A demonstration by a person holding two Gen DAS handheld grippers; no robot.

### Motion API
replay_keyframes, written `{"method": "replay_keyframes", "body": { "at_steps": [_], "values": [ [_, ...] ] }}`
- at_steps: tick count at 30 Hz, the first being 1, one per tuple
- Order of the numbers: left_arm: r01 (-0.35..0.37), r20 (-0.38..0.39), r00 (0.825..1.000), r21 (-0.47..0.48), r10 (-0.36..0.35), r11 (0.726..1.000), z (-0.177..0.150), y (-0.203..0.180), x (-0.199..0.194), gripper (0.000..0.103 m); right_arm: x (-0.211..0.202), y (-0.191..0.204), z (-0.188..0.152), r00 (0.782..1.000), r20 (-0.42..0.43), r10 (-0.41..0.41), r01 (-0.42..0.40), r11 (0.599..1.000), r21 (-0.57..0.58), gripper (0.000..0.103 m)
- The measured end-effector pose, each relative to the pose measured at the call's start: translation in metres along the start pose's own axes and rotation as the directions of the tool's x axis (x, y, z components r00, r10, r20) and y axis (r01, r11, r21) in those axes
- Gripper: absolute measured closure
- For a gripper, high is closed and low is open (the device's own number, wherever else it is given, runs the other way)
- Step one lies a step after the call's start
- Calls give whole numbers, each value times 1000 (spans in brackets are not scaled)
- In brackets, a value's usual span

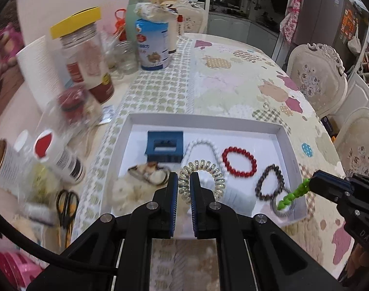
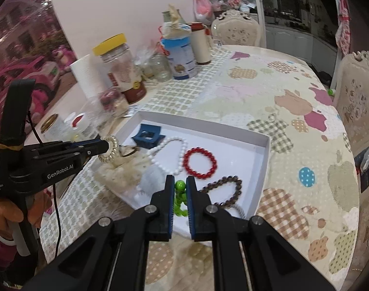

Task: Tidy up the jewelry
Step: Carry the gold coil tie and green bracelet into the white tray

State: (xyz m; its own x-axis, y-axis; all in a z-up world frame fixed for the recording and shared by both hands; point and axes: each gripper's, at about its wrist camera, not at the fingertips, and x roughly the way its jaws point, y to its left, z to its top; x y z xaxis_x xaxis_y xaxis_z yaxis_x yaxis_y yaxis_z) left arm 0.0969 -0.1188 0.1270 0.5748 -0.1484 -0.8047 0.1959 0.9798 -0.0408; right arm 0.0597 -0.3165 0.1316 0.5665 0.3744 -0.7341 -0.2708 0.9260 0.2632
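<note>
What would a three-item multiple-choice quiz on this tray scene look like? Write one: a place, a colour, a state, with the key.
1. Where does the red bead bracelet lie in the white tray?
A. Between the white bead necklace and the dark brown bead bracelet
B. On top of the blue hair claw clip
C. Outside the tray

2. What colour are the beads that the right gripper holds?
A. Red
B. Green
C. White

3. What is the state of the left gripper?
A. Open, holding nothing
B. Shut on the clear spiral hair tie
C. Shut on scissors

Key: 1 A, the red loop sits between those two strands; 2 B, the green bead bracelet shows between its fingers; 3 B, the coil is pinched between its fingers.
</note>
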Motion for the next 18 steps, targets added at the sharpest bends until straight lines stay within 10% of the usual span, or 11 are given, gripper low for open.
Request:
{"method": "replay_keyframes", "body": {
  "at_steps": [18],
  "values": [
    [-36,-43,998,57,39,998,32,-21,71,98,71,-36,32,997,-71,5,-1,998,58,94]
  ]
}}
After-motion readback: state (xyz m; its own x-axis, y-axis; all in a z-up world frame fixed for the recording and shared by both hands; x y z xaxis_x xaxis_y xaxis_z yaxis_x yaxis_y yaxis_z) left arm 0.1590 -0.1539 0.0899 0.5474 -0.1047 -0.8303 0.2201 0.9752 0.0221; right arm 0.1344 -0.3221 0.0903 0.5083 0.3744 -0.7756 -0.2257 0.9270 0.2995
